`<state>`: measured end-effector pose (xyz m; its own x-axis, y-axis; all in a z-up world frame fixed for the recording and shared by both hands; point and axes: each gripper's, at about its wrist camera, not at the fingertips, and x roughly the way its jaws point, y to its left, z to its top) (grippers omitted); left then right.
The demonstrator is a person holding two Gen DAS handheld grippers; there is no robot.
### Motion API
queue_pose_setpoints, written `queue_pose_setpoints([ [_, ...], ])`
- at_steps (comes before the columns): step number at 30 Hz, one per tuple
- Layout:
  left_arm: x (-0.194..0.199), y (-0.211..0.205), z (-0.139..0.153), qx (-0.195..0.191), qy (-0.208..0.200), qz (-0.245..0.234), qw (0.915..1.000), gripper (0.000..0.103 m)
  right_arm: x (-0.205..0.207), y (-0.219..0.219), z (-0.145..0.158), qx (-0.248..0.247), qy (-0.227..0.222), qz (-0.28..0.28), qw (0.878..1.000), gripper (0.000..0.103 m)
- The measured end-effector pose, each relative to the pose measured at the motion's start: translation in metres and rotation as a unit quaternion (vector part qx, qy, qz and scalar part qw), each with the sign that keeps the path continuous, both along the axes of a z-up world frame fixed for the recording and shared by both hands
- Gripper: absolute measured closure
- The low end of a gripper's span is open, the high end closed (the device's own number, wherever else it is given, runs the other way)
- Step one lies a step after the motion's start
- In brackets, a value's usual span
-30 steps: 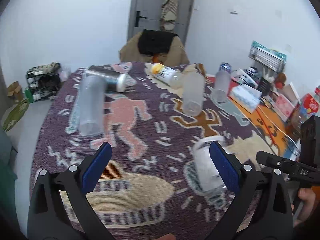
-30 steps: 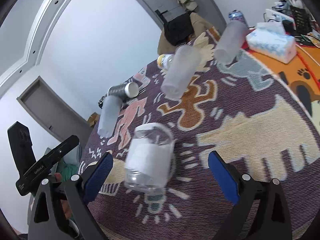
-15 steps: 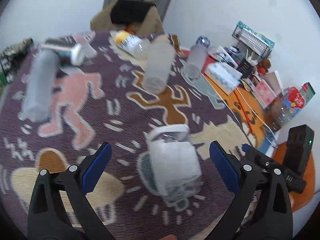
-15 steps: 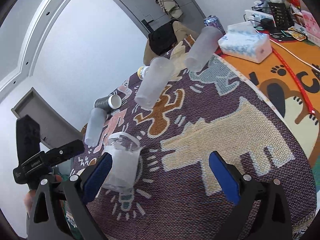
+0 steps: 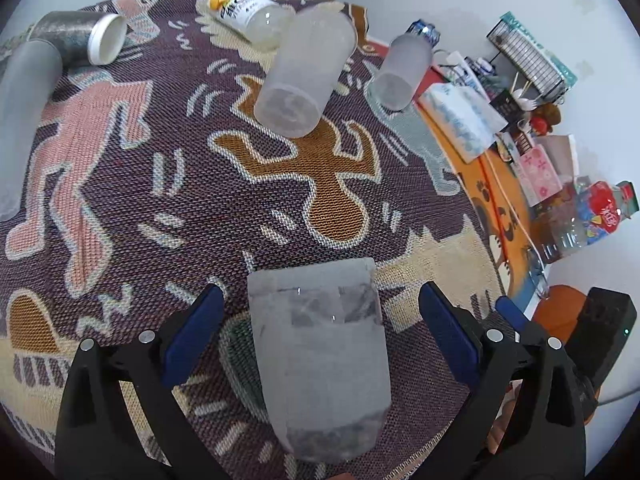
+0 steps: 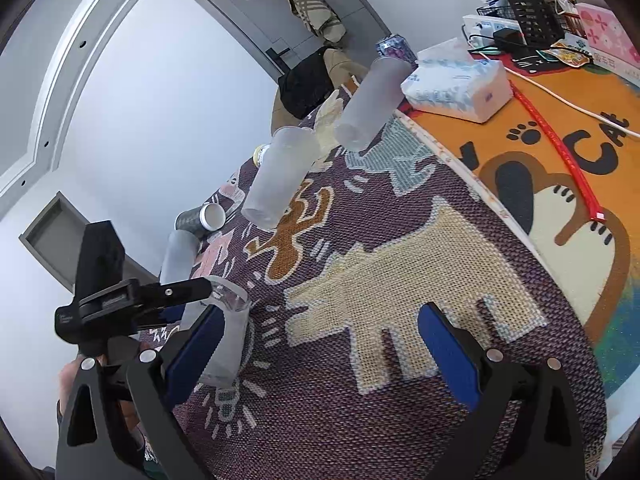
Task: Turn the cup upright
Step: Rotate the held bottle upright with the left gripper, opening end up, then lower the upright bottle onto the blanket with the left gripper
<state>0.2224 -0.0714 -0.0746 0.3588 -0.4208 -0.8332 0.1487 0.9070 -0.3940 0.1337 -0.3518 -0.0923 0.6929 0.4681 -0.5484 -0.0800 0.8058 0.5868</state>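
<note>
From my left claw's camera, my left gripper (image 5: 320, 336) is spread wide, its blue padded fingers (image 5: 192, 332) flanking the cup (image 5: 320, 356) without touching it. The cup is clear plastic, short and barrel-shaped, wrapped in a pale papery label, standing on the coarse woven rug (image 5: 160, 184). Beyond the cup stand two tall frosted tumblers (image 5: 306, 76), and behind them lies a ribbed bottle (image 5: 248, 10).

From my right claw's camera, my right gripper (image 6: 320, 344) is also spread, over bare rug (image 6: 400, 280) beside the cup (image 6: 224, 340). The cup sits left of it, with my left gripper (image 6: 136, 304) around it. Far beyond the cup rests a soft tissue pack (image 6: 456, 80).
</note>
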Motion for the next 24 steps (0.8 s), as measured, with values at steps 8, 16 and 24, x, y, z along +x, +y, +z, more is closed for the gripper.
queue_pose_setpoints([
  [8, 0.012, -0.009, -0.011, 0.014, 0.015, -0.005, 0.9998, 0.028, -0.003, -0.008, -0.002, 0.002, 0.002, -0.007, 1.0, 0.008],
  [16, -0.002, 0.0, 0.012, 0.001, -0.035, 0.006, 0.9994, 0.038, -0.008, -0.006, 0.001, -0.003, -0.001, -0.008, 1.0, 0.008],
  [24, -0.029, 0.003, 0.051, 0.022, -0.129, 0.008, 0.9914, 0.04, -0.011, 0.007, 0.007, -0.013, -0.007, 0.0, 1.0, 0.008],
])
